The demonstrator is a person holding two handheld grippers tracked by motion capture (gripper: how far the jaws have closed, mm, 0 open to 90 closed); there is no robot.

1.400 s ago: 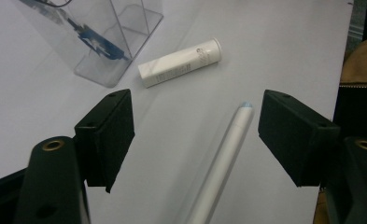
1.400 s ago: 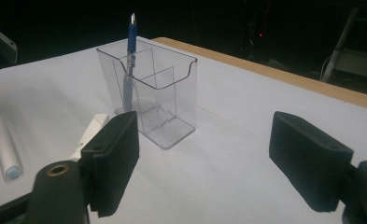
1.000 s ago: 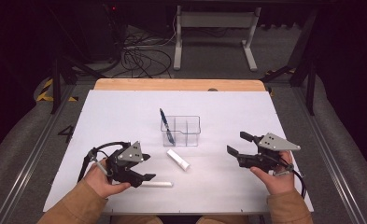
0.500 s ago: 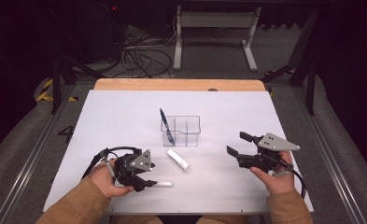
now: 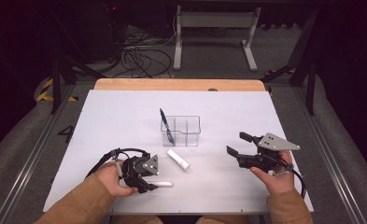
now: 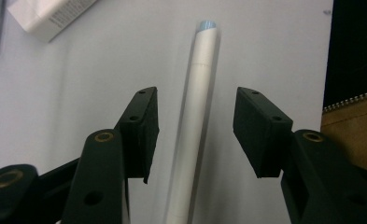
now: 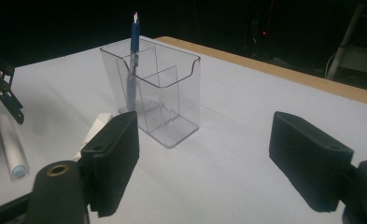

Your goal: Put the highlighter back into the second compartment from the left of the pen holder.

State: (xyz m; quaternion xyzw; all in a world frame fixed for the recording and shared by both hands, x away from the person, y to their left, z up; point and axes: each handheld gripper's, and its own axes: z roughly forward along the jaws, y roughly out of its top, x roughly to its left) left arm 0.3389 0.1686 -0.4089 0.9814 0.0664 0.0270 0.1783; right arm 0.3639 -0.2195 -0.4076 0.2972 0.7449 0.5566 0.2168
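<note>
Left tongs, released, straddle the white marker on the worktop: centre it, then squeeze. Right tongs released.

The surface is white, with a strip of bare wood along its far edge. It stands on grey carpet, flanked by metal rails on both sides. Beyond it the room is dark; a tangle of black cables lies on the floor beside a grey metal stand. Yellow-and-black tape marks the floor at the far left corner, and a small red light glows at the back
</note>
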